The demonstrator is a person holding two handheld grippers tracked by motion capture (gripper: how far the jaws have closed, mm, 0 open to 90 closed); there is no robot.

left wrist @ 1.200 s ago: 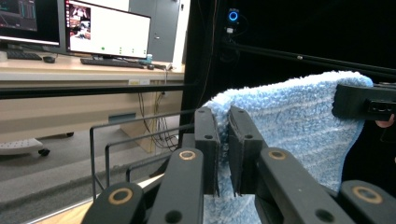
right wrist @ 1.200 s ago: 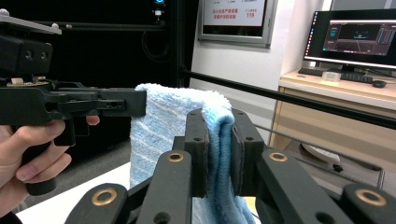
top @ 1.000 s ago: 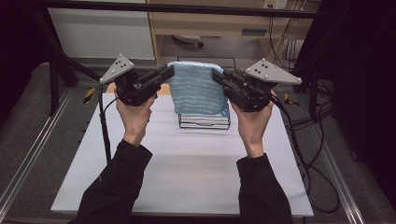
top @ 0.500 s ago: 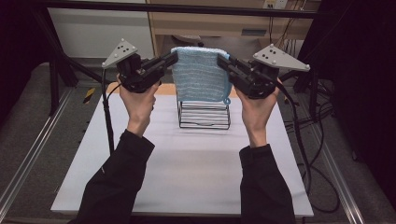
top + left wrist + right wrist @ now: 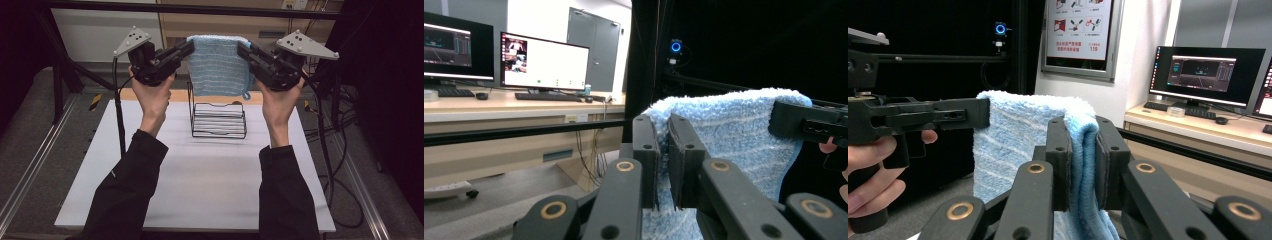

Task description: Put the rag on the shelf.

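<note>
Light-blue striped towel (image 5: pixel 218 65) hangs folded, fluffy; left gripper (image 5: pixel 186 48), right gripper (image 5: pixel 242 48) fingers clamp top corners; possibly small loop.

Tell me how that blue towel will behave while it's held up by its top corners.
The blue towel looks floppy: it hangs limp between the left gripper and right gripper. Probably light, since two corner pinches carry it. Its fluffy pile likely resists slipping.

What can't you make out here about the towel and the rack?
- Blue towel, lower edge: both gripper views, cut off by the frame bottom behind the jaws.
- Wire rack, upper back: high view, hidden behind the hanging towel.
- Towel's rear fold: high view, hidden by the front layer.
</note>
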